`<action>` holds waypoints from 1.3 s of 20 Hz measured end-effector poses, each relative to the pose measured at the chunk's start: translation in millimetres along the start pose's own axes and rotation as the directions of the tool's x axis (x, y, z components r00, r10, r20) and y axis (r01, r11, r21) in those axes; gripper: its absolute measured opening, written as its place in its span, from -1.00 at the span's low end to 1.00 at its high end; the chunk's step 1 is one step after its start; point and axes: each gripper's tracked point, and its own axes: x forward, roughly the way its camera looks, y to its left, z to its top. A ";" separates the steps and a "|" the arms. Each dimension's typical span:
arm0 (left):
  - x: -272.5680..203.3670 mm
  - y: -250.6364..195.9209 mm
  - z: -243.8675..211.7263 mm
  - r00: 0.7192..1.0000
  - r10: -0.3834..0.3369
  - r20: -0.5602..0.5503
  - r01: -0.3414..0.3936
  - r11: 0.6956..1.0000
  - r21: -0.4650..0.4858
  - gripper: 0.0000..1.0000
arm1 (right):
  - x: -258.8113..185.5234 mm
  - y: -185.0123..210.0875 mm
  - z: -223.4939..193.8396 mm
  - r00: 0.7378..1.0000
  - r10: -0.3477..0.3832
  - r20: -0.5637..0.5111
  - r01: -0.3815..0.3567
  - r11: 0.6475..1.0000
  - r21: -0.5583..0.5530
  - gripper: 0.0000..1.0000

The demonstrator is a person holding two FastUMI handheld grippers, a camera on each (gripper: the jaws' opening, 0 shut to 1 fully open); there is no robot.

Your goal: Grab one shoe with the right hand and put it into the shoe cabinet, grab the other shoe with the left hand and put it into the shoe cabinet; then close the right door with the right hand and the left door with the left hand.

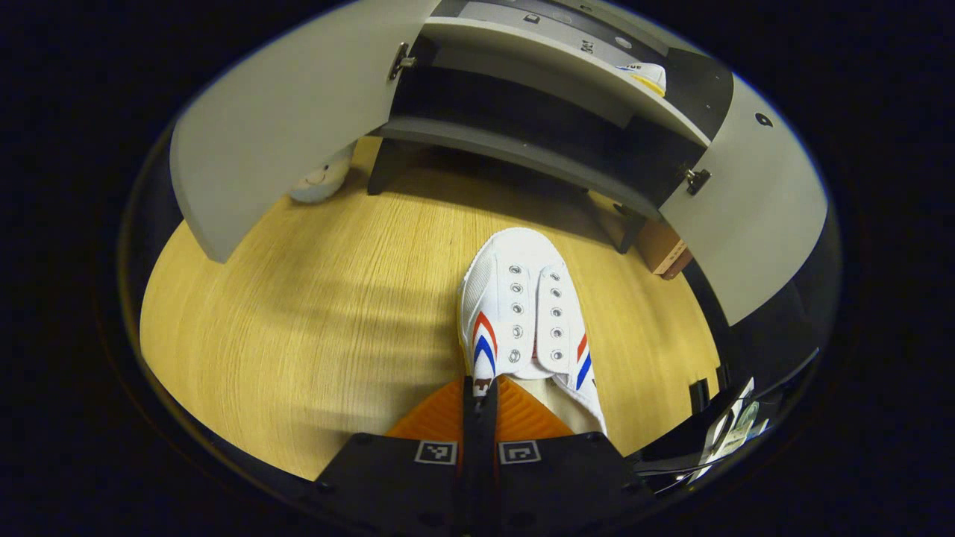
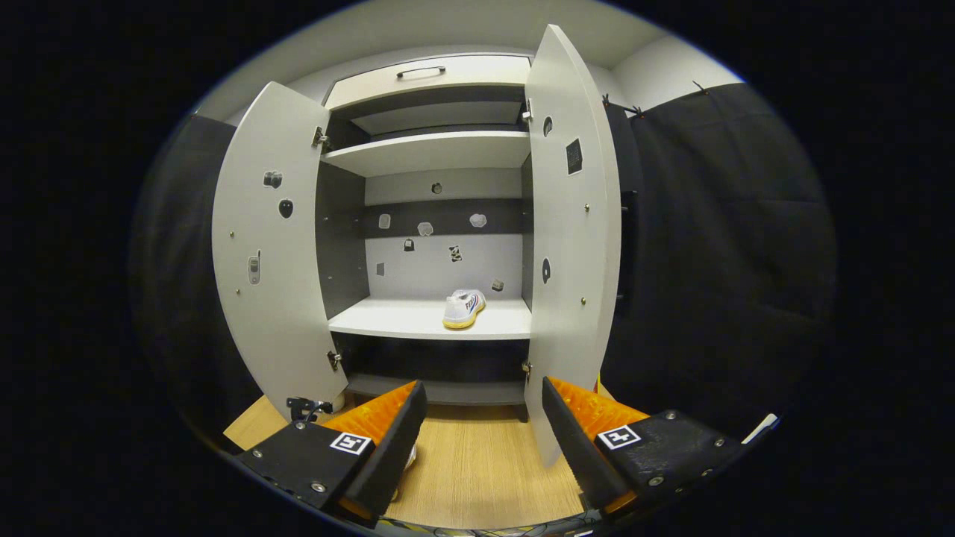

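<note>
The left gripper (image 1: 478,388) is pinched together on the heel rim of a white canvas sneaker (image 1: 522,313) with red and blue stripes, its toe pointing toward the shoe cabinet (image 1: 567,142) across the wooden floor (image 1: 321,313). The right gripper (image 2: 481,425) has its fingers spread wide, holding nothing, facing the cabinet. Both doors stand open: the left door (image 2: 272,253) and the right door (image 2: 571,239). A second white sneaker (image 2: 463,308) sits on the middle shelf (image 2: 395,319), near its right end.
</note>
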 end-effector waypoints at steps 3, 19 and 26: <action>-24.8 5.4 24.6 0.999 -0.009 0.040 0.008 1.000 0.014 -0.87 | -4.7 2.6 7.9 1.000 0.006 0.024 -0.006 1.000 -0.004 0.89; -99.4 18.9 74.8 0.955 0.073 0.288 -0.086 0.996 0.035 -0.88 | 14.8 -7.9 73.4 0.970 0.176 0.170 -0.178 0.984 -0.006 0.89; -106.4 20.3 82.8 0.950 0.091 0.299 -0.102 0.994 0.023 -0.88 | 12.6 -19.0 75.8 0.965 0.202 0.169 -0.200 0.979 -0.029 0.88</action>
